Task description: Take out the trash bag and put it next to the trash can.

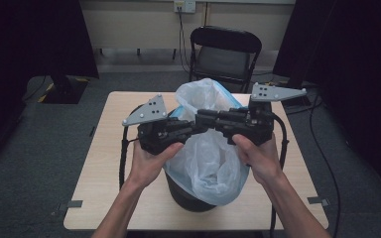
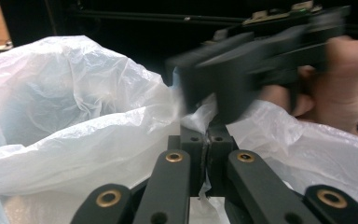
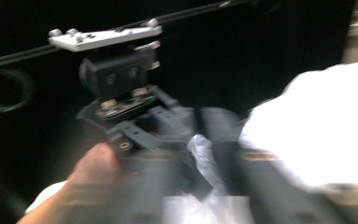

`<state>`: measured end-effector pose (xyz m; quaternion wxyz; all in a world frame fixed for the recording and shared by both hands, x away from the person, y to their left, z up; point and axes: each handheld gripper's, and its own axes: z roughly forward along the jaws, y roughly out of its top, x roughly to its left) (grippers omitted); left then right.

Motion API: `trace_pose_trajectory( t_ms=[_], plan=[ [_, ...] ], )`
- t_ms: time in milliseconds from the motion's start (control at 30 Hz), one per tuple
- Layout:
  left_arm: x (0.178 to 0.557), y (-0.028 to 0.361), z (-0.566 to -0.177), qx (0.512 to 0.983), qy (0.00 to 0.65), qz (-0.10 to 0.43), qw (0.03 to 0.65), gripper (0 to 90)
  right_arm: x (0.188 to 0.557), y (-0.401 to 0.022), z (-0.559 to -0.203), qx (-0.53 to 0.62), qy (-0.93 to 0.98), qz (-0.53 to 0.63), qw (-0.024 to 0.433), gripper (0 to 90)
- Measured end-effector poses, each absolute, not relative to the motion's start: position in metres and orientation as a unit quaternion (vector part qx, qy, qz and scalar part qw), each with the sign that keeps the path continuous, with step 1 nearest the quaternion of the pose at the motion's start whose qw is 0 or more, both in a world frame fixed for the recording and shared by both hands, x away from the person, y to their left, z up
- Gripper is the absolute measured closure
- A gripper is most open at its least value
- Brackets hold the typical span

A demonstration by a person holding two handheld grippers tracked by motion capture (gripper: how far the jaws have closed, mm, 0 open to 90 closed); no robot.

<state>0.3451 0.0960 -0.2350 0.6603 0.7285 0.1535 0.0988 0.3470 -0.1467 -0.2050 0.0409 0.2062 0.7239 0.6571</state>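
Black folding chair behind wooden table; wall socket; grey carpet floor.

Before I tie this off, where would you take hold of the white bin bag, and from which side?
Grip the loose upper film of the white bin bag, not the part stretched over the black bin. Come in from the sides toward the middle, as the left gripper already does, shut on a bunched fold: the plastic there stands free and crumpled, so jaws can pinch it. The right gripper is too blurred to judge.

Lab-type recording room: black curtains, grey carpet; folding chair, lone table.
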Motion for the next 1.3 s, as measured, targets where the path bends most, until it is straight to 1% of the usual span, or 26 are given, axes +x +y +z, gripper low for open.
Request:
trace_pose_trajectory(
  t_ms=[33,133,200,267,367,433,533,567,600,633,700,767,800,867,900,967,1000,1033,1067,1100,1133,1167,1200,1233,1267,1300],
  plan=[
    [0.346,0.097,-0.232,0.727,0.156,0.096,0.662,89.6,0.346,-0.150,-0.204,0.211,0.718,0.662,0.048,44.6],
    [0.347,0.104,-0.219,0.714,0.160,0.095,0.675,89.6,0.343,-0.162,-0.202,0.211,0.703,0.677,0.062,28.0],
    [0.347,0.107,-0.206,0.707,0.157,0.099,0.682,89.6,0.343,-0.167,-0.202,0.205,0.705,0.676,0.061,22.3],
    [0.345,0.106,-0.193,0.706,0.152,0.106,0.684,89.7,0.344,-0.166,-0.202,0.197,0.718,0.666,0.050,16.7],
    [0.344,0.099,-0.178,0.703,0.143,0.102,0.689,89.6,0.343,-0.158,-0.204,0.183,0.732,0.655,0.044,15.1],
    [0.343,0.094,-0.172,0.698,0.135,0.093,0.697,89.6,0.342,-0.150,-0.204,0.176,0.736,0.652,0.051,15.2],
    [0.340,0.085,-0.167,0.704,0.130,0.097,0.692,89.6,0.345,-0.139,-0.205,0.171,0.741,0.647,0.050,15.5],
    [0.340,0.085,-0.167,0.705,0.129,0.098,0.690,89.7,0.347,-0.135,-0.205,0.172,0.748,0.637,0.067,16.5],
    [0.340,0.085,-0.167,0.705,0.129,0.098,0.690,89.7,0.347,-0.135,-0.205,0.172,0.748,0.637,0.067,16.5],
    [0.341,0.087,-0.168,0.704,0.127,0.093,0.693,89.7,0.349,-0.135,-0.205,0.173,0.751,0.632,0.079,17.4],
    [0.342,0.093,-0.171,0.698,0.129,0.086,0.700,89.7,0.353,-0.141,-0.205,0.180,0.747,0.635,0.078,22.0],
    [0.344,0.096,-0.173,0.692,0.128,0.072,0.707,89.7,0.356,-0.144,-0.207,0.190,0.742,0.635,0.103,26.4],
    [0.345,0.096,-0.174,0.686,0.123,0.054,0.715,89.7,0.359,-0.144,-0.209,0.199,0.746,0.627,0.103,28.8],
    [0.343,0.092,-0.174,0.694,0.113,0.056,0.709,89.7,0.365,-0.138,-0.214,0.209,0.759,0.610,0.094,34.4],
    [0.341,0.089,-0.174,0.701,0.114,0.063,0.701,89.7,0.367,-0.135,-0.216,0.208,0.761,0.607,0.093,41.1],
    [0.339,0.087,-0.175,0.708,0.112,0.064,0.695,89.7,0.368,-0.133,-0.218,0.195,0.758,0.616,0.088,64.7],
    [0.339,0.089,-0.175,0.706,0.108,0.061,0.697,89.6,0.369,-0.133,-0.218,0.194,0.752,0.625,0.086,73.8],
    [0.340,0.091,-0.176,0.703,0.103,0.057,0.701,89.3,0.369,-0.136,-0.216,0.188,0.741,0.640,0.077,86.6],
    [0.340,0.093,-0.176,0.701,0.104,0.057,0.704,89.3,0.369,-0.136,-0.216,0.188,0.741,0.640,0.077,86.6],
    [0.340,0.095,-0.176,0.696,0.110,0.062,0.707,87.1,0.368,-0.137,-0.214,0.189,0.739,0.642,0.078,88.3],
    [0.340,0.098,-0.176,0.694,0.121,0.070,0.706,76.9,0.368,-0.138,-0.211,0.189,0.740,0.641,0.079,89.0],
    [0.339,0.104,-0.177,0.690,0.140,0.091,0.705,54.3,0.367,-0.140,-0.205,0.189,0.741,0.639,0.084,89.5],
    [0.339,0.104,-0.177,0.690,0.140,0.091,0.705,43.9,0.367,-0.140,-0.205,0.189,0.741,0.639,0.084,89.5],
    [0.338,0.109,-0.178,0.682,0.154,0.116,0.705,33.8,0.365,-0.144,-0.196,0.190,0.737,0.642,0.093,89.6],
    [0.338,0.109,-0.178,0.682,0.154,0.116,0.705,27.1,0.365,-0.144,-0.196,0.190,0.737,0.642,0.093,89.6],
    [0.338,0.112,-0.179,0.680,0.159,0.122,0.705,27.1,0.363,-0.146,-0.191,0.190,0.734,0.645,0.098,89.6]
  ],
)
